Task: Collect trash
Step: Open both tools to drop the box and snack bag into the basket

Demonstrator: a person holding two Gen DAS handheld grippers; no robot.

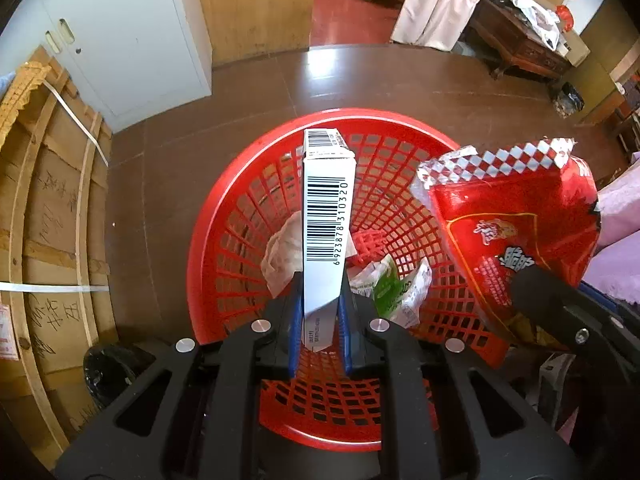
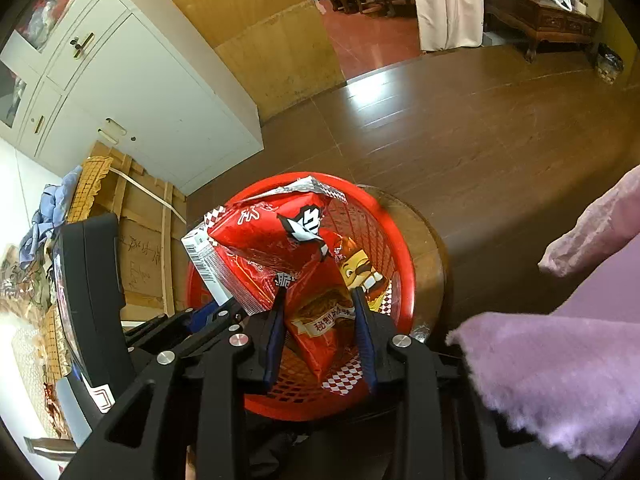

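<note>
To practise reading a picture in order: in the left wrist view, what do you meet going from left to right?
Wooden crate → white tissue → barcoded white box → green-and-white wrapper → red snack bag.

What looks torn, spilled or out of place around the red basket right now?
Nothing has spilled. The red snack bag in the right claw has a ragged, torn-open top. The white box sits upright in the left claw. Both hang over the red basket, which already holds crumpled wrappers.

We see left gripper (image 1: 320, 300), right gripper (image 2: 320, 322): black frames, blue finger pads, silver round screws; fuzzy lilac sleeve (image 2: 560, 380).
</note>
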